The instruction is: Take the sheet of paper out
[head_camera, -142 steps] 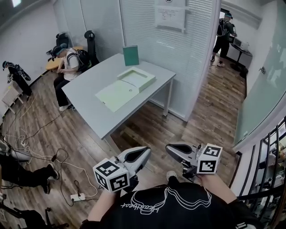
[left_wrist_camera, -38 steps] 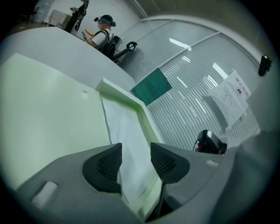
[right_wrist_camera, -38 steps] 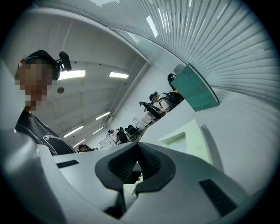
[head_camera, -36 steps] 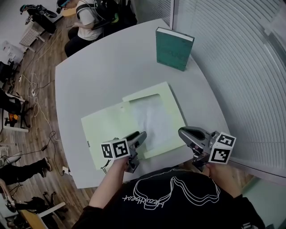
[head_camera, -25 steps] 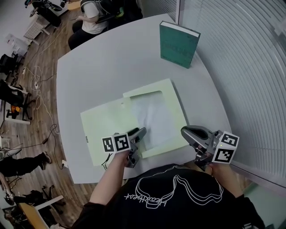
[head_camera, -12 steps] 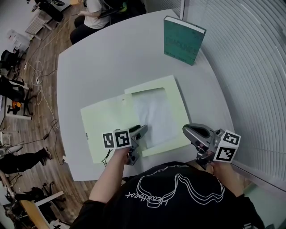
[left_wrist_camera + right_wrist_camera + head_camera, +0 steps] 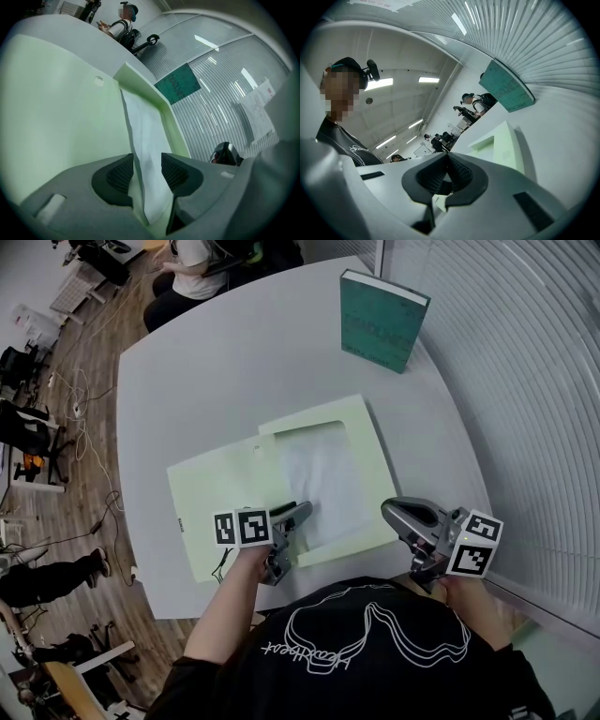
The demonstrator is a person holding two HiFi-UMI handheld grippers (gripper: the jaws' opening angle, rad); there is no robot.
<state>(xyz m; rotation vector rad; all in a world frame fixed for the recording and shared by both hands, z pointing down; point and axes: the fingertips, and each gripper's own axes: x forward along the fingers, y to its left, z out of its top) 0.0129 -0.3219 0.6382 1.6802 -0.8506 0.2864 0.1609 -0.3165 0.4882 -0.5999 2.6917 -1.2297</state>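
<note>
Here, the sheet of paper (image 7: 323,479) is being cradled in the open green folder (image 7: 225,507) on the table (image 7: 216,371). Its near edge is being straddled, not pinched, by the left gripper (image 7: 147,171), whose jaws are parted. The right gripper (image 7: 446,171) is being held beside the folder, jaws pressed together on nothing.

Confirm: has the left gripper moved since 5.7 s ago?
Yes. The left gripper went forward, from short of the table onto the folder's near edge.

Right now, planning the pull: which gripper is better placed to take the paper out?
Left. The left gripper has its jaws apart around the paper; the right gripper is shut, off by the corner of the folder.
</note>
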